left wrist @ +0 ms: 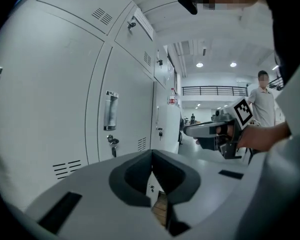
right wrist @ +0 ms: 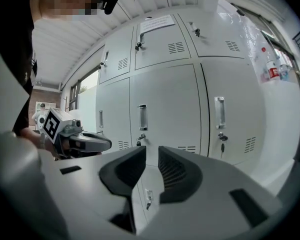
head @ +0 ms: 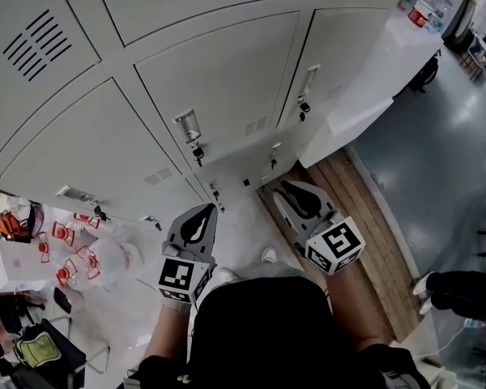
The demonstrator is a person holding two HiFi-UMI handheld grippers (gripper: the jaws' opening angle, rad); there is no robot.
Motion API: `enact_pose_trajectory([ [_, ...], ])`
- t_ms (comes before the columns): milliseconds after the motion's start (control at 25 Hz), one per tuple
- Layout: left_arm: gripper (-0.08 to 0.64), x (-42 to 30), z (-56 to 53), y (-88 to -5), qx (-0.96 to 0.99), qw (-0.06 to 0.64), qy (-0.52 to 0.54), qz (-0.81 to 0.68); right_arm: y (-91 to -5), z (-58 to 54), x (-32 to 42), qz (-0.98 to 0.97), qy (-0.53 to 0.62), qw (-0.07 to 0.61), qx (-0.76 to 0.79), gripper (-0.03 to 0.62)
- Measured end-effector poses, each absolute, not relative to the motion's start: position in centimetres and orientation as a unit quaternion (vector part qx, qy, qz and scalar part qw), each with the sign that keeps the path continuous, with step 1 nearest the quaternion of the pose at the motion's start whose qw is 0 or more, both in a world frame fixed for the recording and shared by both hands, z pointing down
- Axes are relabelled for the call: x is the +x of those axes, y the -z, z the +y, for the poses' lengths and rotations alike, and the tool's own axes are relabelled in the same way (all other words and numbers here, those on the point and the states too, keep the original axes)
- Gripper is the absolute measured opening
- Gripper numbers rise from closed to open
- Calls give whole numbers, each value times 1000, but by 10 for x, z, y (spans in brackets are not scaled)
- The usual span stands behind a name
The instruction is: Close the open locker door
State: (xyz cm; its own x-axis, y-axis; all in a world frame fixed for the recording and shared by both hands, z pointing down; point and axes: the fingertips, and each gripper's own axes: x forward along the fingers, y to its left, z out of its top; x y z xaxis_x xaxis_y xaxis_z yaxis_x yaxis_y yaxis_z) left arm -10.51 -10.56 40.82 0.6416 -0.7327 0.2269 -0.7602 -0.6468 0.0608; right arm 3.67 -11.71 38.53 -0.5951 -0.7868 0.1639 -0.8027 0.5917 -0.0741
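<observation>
Grey-white steel lockers (head: 219,79) are filling the frame as a person is standing before them with a gripper in each hand. The left gripper (head: 204,211) is holding its jaws pressed together on nothing. The right gripper (head: 287,188) is carrying its jaws a little apart, also empty. What looks like the open door (head: 352,116) is jutting out at the right end of the bank, on the right gripper's side and well apart from both tools.

The step in hand is probably the approach. The right gripper, being nearer, is likely the one to go to the door's outer face near its free edge. A steady push with the flat of the jaws should be swinging the door until it is sitting flush. The handle and hanging key want avoiding, and the left gripper belongs out of the closing gap.

Only the head view is showing the wooden floor strip (head: 364,217) below the door and the bags (head: 73,254) of red-and-white packs at the left. The left gripper view alone is taking in a bystander (left wrist: 262,96) in a lit hall beyond the row. The right gripper view alone is catching a paper notice (right wrist: 157,23) on an upper locker.
</observation>
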Motion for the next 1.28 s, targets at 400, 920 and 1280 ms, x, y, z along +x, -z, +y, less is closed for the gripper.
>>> enact_pose_trajectory([
  [400, 21, -70, -115, -374, 917, 40, -85, -389, -357, -111, 69, -885, -49, 43, 462, 92],
  [920, 21, -59, -119, -347, 920, 27, -59, -388, -335, -110, 77, -889, -27, 42, 454, 90],
  [1280, 21, -60, -119, -343, 918, 27, -51, -393, -338, -110, 75, -890, -20, 50, 454, 86],
])
